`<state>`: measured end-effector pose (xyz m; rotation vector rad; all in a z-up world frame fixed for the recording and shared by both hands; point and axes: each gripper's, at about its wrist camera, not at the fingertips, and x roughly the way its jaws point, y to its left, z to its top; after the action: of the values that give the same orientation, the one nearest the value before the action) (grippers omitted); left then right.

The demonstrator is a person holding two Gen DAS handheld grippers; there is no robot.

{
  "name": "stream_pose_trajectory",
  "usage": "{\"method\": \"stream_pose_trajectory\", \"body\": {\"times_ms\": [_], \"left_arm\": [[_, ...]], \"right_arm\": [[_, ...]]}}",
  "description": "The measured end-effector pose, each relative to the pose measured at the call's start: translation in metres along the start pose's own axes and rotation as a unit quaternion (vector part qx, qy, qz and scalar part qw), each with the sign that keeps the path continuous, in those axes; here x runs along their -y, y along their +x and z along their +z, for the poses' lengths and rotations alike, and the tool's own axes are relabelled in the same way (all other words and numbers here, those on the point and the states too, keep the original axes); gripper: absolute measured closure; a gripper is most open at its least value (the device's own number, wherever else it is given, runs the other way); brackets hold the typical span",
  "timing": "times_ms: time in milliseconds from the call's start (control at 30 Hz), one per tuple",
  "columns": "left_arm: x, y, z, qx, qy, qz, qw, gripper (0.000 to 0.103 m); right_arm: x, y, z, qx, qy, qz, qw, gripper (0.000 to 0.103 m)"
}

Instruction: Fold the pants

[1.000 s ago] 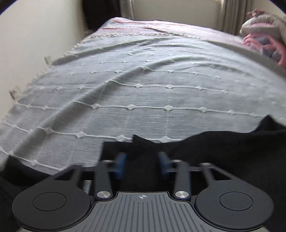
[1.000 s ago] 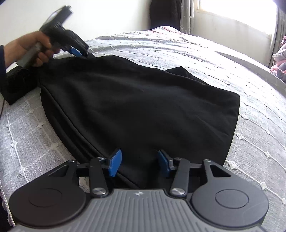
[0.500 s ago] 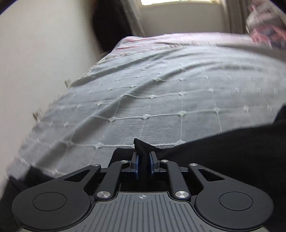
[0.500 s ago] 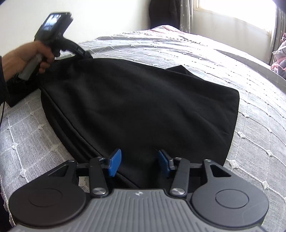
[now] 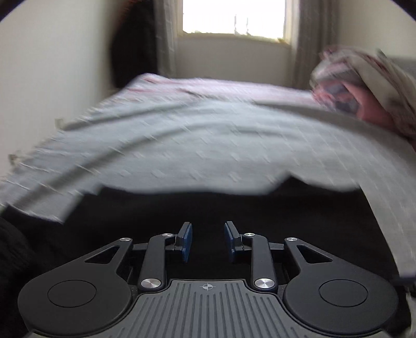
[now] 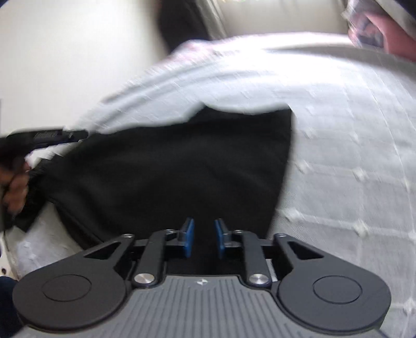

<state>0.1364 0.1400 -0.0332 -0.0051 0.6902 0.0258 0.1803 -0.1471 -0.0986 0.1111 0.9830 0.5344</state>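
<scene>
The black pants [image 6: 182,166] lie folded flat on the grey bedspread [image 6: 338,130]. They also show in the left wrist view [image 5: 208,208], just under my left gripper [image 5: 207,240], which is open with nothing between its blue pads. My right gripper [image 6: 203,240] is open over the near edge of the pants, its blue pads a small gap apart. The left gripper also shows in the right wrist view [image 6: 54,135], held by a hand at the pants' far left corner. Both views are blurred by motion.
A white wall [image 5: 52,78] runs along the left of the bed. A window [image 5: 234,18] with curtains is at the far end. A pink and grey bundle of bedding [image 5: 364,91] sits at the far right. Grey bedspread [image 5: 208,145] stretches beyond the pants.
My left gripper was shut on the pants' edge half a second ago and has now opened and let go. My right gripper's pads have closed in a little. Both cameras have swung upward.
</scene>
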Motion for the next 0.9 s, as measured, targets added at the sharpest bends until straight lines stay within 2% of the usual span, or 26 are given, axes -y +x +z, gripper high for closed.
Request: {"method": "stream_pose_trajectory", "body": {"times_ms": [67,133,200,333,567,667,867,900], "left_arm": [[0.026,0.015,-0.023,-0.034,0.037,-0.004,0.9987,0.075],[0.033,0.026,-0.038,-0.055,0.053,0.004,0.997,0.074],[0.028,0.026,-0.043,-0.042,0.049,0.001,0.9979,0.074],[0.019,0.019,-0.04,-0.045,0.017,0.011,0.9988,0.076],[0.044,-0.004,-0.047,-0.037,-0.002,-0.023,0.9991,0.076],[0.05,0.002,-0.057,-0.052,0.016,-0.023,0.9983,0.076],[0.045,-0.001,-0.06,-0.05,0.012,-0.023,0.9984,0.074],[0.047,-0.005,-0.06,-0.044,0.012,-0.02,0.9988,0.076]], "right_arm": [[-0.002,-0.002,-0.003,-0.008,-0.004,-0.002,1.0,0.04],[-0.007,-0.004,-0.009,-0.02,-0.016,-0.001,1.0,0.04],[-0.011,-0.006,-0.017,-0.032,-0.028,-0.005,0.999,0.04],[-0.017,-0.014,-0.027,-0.038,-0.046,-0.014,0.998,0.04],[-0.021,-0.02,-0.034,-0.044,-0.061,-0.023,0.997,0.04],[-0.022,-0.022,-0.036,-0.047,-0.055,-0.026,0.997,0.041],[-0.029,-0.028,-0.045,-0.053,-0.072,-0.027,0.996,0.041],[-0.03,-0.028,-0.047,-0.055,-0.075,-0.027,0.995,0.041]]}}
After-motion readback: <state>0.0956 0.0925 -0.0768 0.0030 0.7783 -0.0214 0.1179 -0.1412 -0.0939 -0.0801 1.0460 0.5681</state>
